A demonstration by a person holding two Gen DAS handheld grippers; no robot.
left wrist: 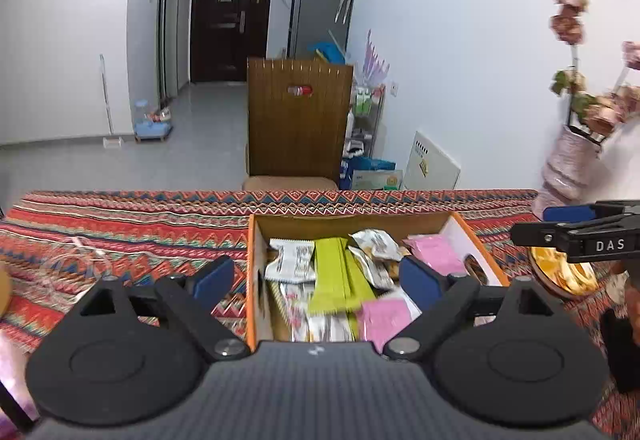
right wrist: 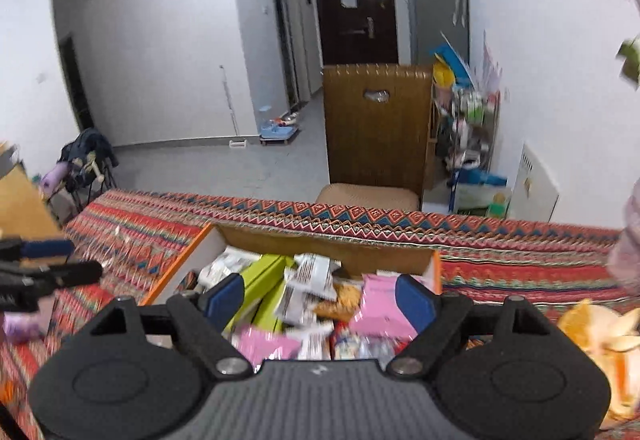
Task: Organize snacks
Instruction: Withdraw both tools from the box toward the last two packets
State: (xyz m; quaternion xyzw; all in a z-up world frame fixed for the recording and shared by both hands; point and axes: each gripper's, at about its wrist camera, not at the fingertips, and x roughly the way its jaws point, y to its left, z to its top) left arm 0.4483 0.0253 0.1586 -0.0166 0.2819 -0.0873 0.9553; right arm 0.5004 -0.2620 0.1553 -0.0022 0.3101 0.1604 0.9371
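An orange-edged cardboard box (left wrist: 252, 264) stands on the patterned tablecloth. It holds mixed snacks: a green packet (left wrist: 336, 276), pink packets (left wrist: 434, 254) and white packets (left wrist: 290, 260). My left gripper (left wrist: 316, 280) is open and empty, hovering over the box's near half. The right gripper's side shows at the right edge (left wrist: 576, 228). In the right wrist view the box (right wrist: 178, 266) lies below my right gripper (right wrist: 320, 298), which is open and empty above the green packet (right wrist: 260, 280) and a pink packet (right wrist: 378, 300). The left gripper shows at the left edge (right wrist: 44, 272).
A pink vase of dried flowers (left wrist: 572, 159) stands at the table's far right. A plate with orange peel (left wrist: 560, 272) sits right of the box, also in the right wrist view (right wrist: 600, 328). A brown chair (left wrist: 298, 123) stands behind the table. A clear wrapper (left wrist: 76, 264) lies left.
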